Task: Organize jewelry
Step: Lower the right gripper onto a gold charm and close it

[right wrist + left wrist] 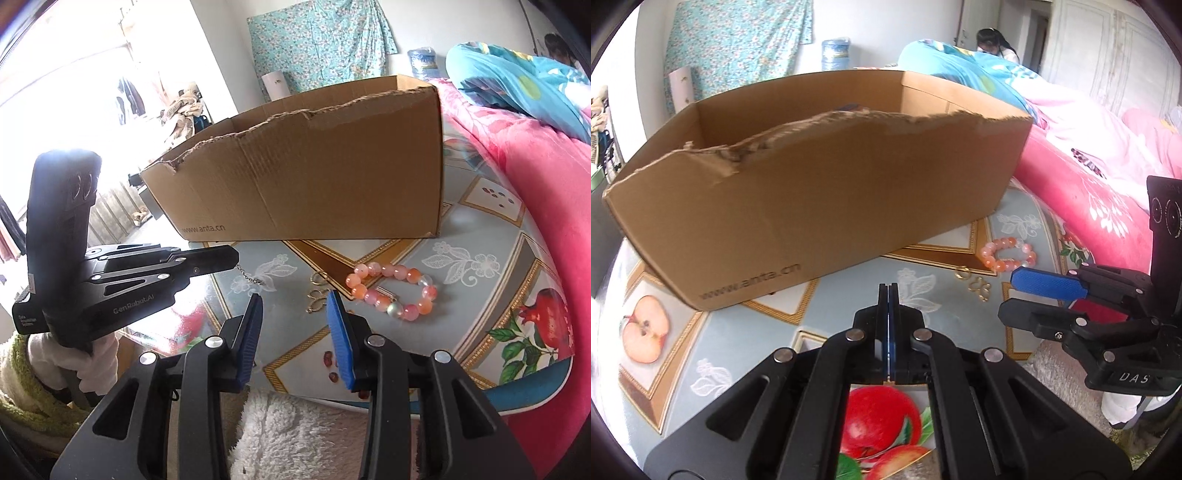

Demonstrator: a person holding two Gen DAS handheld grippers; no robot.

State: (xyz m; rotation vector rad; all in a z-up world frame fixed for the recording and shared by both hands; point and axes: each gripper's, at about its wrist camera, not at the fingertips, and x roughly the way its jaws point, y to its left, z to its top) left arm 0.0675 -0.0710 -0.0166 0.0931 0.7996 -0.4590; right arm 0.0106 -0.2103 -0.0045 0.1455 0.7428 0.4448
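Chain [249, 277] hung pinched in your left tongs [236, 263]; your right tongs [295, 306] stood spread over gold rings [316, 295] near the bracelet [391, 291].

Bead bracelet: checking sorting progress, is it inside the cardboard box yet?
No, the bead bracelet lies on the table in front of the cardboard box.
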